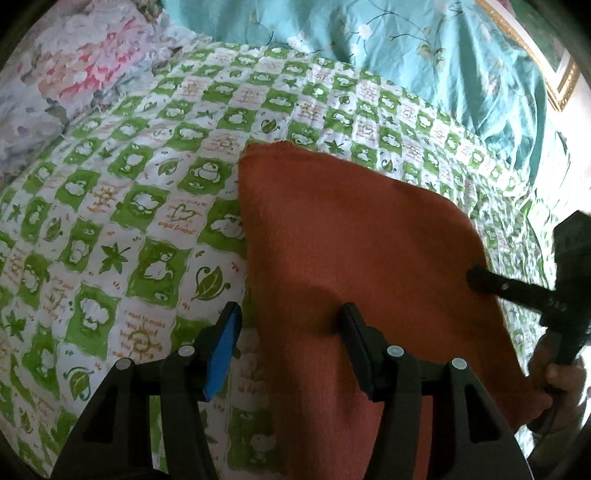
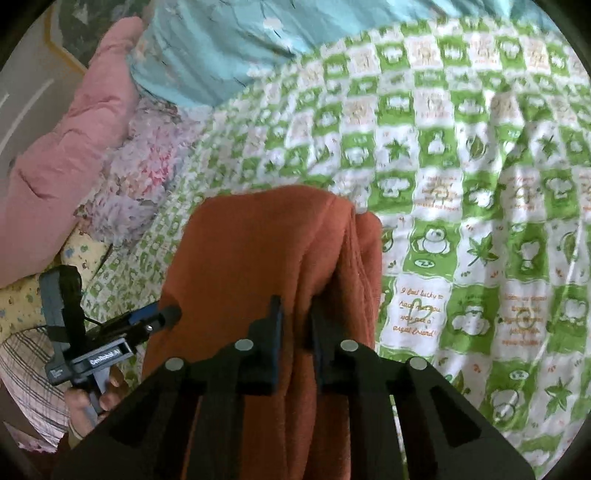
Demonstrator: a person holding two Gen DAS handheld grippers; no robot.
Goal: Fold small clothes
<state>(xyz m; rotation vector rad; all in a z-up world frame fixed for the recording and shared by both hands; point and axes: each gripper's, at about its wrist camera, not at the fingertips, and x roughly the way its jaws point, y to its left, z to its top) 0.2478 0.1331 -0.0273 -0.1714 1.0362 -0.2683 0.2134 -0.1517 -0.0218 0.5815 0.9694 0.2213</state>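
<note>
Orange cloth pinched between right tongs; left tongs agape astride its edge

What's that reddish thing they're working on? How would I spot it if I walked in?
Find the bed covered by the green-and-white checked sheet printed with leaves and frogs. The rust-orange cloth hangs over its middle, pinched by the right tool. It is the only plain, unpatterned fabric there; the turquoise bedding behind it is flowered.

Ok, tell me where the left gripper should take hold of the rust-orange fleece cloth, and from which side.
Grip the rust-orange fleece cloth at its left edge, just ahead of the open left gripper, coming from the checked quilt side. That edge hangs free, while the right gripper already pinches the opposite fold.
</note>
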